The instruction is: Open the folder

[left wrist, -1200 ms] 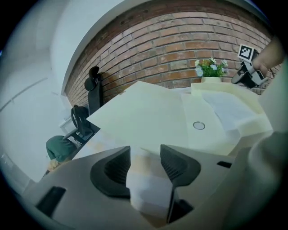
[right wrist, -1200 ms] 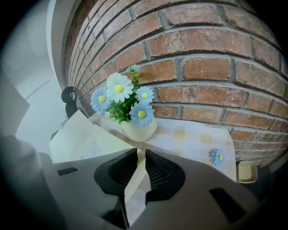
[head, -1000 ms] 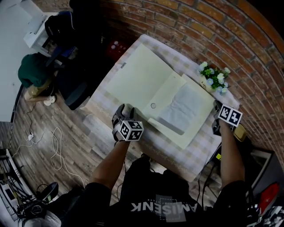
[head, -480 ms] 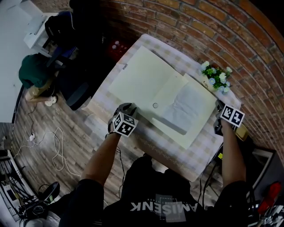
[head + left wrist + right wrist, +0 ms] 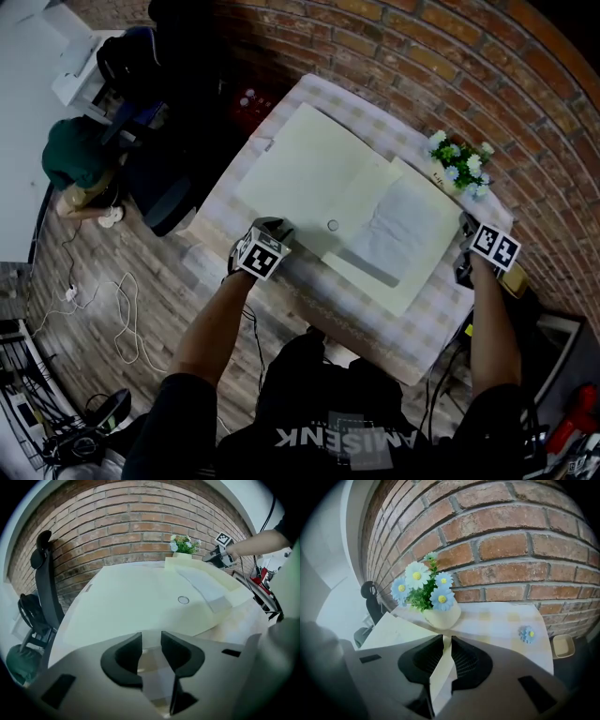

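**A:** How far along is the job?

**B:** Near enough done, I'd judge. The pale cream card folder [image 5: 309, 173] lies spread open across the worktop [image 5: 375, 323] with its checked cloth. The left cover is flat and the inside faces up.

**A:** What shows inside?

**B:** A narrower cream flap carrying a small round metal snap [image 5: 333, 225]. To the right of it, a clear plastic pocket [image 5: 398, 225] lies on the right leaf.

**A:** And the left tongs?

**B:** The left tongs [image 5: 151, 641] sit at the folder's near edge, by the left half, tipped down toward the cloth. Their jaws are opening with nothing between them. Only checked cloth shows through the gap, and the folder's edge lies just beyond the tips.

**A:** The right ones?

**B:** The right tongs [image 5: 443, 641] are closed on a thin cream edge of the folder at its right corner, near the small pot of blue and white flowers [image 5: 426, 590]. The cream strip runs straight through between the pads.

**A:** So what's left?

**B:** Little, as I read it. The right tongs have yet to let go of that corner. The right leaf may be held slightly off the cloth there, though I can't tell for certain. Otherwise the folder already lies open.
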Tool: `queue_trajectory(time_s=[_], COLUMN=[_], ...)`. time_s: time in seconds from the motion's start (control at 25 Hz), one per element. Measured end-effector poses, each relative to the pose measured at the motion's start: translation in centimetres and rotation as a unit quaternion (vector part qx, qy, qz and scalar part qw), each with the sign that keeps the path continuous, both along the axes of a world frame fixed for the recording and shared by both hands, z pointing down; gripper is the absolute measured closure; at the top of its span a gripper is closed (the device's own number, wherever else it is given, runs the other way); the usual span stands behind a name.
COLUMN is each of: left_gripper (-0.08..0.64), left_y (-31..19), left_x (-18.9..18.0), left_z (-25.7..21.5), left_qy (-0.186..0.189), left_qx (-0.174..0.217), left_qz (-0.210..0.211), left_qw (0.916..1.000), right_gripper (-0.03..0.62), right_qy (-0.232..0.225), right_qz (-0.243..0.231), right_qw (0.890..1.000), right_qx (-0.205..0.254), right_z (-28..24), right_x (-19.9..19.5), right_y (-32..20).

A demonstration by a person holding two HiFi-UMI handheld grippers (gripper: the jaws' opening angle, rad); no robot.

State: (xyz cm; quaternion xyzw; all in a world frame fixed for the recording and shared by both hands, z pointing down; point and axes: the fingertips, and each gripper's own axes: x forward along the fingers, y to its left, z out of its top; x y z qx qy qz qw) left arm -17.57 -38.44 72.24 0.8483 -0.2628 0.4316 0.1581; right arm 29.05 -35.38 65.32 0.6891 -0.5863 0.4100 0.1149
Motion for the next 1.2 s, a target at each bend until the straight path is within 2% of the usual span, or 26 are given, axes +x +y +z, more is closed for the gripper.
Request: queue_trajectory(time_s=[0.16, 0.32, 0.4, 0.52, 0.64, 0.76, 1.08, 1.2], left_gripper=[0.436, 0.436, 0.436, 0.418, 0.417, 0.417, 0.417, 0.417], left_y=[-0.5, -0.4, -0.2, -0.6, -0.5, -0.4, 0.0, 0.3], left_x=[-0.2, 0.2, -0.1, 0.1, 0.5, 0.9, 2.3, 3.8], left_z=[0.3, 0.2, 0.0, -1.6, -3.3, -5.1, -11.0, -13.8], left_qy=[0.009, 0.004, 0.002, 0.024, 0.050, 0.063, 0.120, 0.155], left_qx=[-0.010, -0.014, -0.009, 0.007, 0.011, 0.018, 0.055, 0.078], left_qz=[-0.009, -0.009, -0.023, -0.054, -0.074, -0.075, -0.092, -0.097], left_qw=[0.9999, 0.9998, 0.9997, 0.9983, 0.9959, 0.9951, 0.9870, 0.9800], right_gripper=[0.505, 0.505, 0.505, 0.505, 0.503, 0.503, 0.503, 0.503], right_qy=[-0.003, 0.012, 0.030, 0.061, 0.057, 0.061, 0.062, 0.056], right_qz=[0.004, 0.001, -0.007, -0.024, -0.034, -0.048, -0.085, -0.103], right_qw=[1.000, 1.000, 1.000, 0.998, 0.998, 0.997, 0.993, 0.988], right_qx=[0.006, 0.009, 0.008, 0.003, 0.000, 0.001, 0.060, 0.099], right_z=[0.2, 0.3, 0.3, 0.2, 0.1, -0.4, -5.4, -8.7], right_x=[0.0, 0.2, 0.0, -0.1, 0.4, 0.4, -2.1, -3.3], right_y=[-0.1, 0.0, 0.1, -0.3, 0.0, 0.6, 1.9, 2.1])
